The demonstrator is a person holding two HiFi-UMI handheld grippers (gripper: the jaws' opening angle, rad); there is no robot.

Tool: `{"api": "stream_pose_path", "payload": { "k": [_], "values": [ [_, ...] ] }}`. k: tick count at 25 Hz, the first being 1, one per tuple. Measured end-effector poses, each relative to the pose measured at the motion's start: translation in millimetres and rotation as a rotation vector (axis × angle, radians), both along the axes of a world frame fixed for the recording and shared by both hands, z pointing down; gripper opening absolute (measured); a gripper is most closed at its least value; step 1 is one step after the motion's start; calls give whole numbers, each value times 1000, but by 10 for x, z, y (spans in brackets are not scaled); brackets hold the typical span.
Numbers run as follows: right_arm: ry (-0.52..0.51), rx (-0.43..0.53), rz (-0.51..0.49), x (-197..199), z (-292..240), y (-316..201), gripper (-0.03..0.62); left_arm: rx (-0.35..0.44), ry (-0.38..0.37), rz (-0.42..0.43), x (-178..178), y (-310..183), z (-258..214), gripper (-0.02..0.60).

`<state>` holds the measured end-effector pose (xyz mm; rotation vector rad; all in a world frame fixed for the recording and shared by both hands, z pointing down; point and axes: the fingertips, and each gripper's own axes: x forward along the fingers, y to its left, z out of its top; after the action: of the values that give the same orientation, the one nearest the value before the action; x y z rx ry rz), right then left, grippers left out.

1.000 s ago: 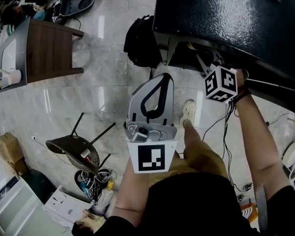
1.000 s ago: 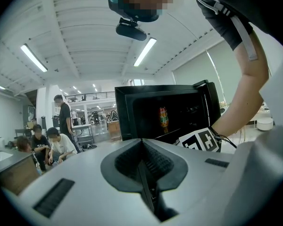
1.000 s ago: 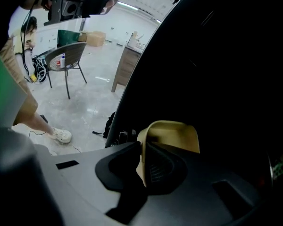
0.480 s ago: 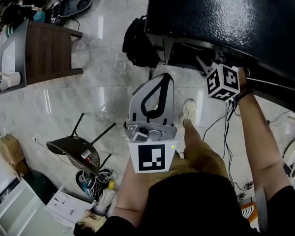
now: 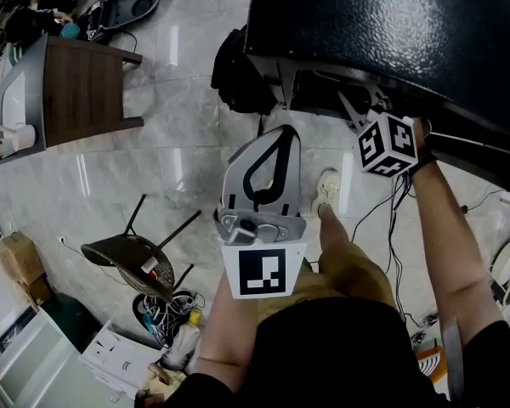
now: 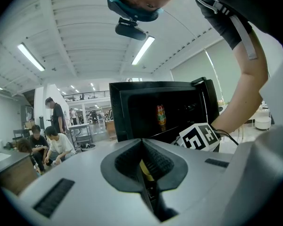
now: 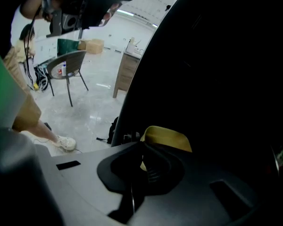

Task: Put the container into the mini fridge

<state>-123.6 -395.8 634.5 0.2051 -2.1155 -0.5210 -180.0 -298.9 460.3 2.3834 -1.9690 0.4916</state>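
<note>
The left gripper view is showing what the head view is not: the container [image 6: 161, 116] is standing upright inside the open mini fridge [image 6: 115, 112], well ahead of the clenched left claw [image 6: 142, 166]. The right claw [image 7: 142, 161], its jaws having just been closing, is sitting clenched on nothing, close to the fridge's dark body.

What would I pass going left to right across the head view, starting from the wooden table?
In order: wooden table → black bag → white shoe → right forearm. Things that overlap these are left out.
</note>
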Motion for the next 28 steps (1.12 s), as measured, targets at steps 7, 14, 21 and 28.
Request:
{"api": "stream_pose_path", "payload": {
  "k": [7, 14, 21, 28],
  "values": [
    [-15, -41, 44, 23, 19, 7, 35, -1, -21, 1, -19, -4, 19, 23],
    [-44, -54, 64, 4, -65, 44, 35, -4, -30, 6, 19, -2, -37, 23],
    [-49, -62, 88, 17, -42, 25, 35, 8, -34, 24, 91, -13, -78, 23],
    [23, -76, 98, -4, 261, -6, 35, 0, -31, 24, 106, -10, -1, 23]
  ]
}}
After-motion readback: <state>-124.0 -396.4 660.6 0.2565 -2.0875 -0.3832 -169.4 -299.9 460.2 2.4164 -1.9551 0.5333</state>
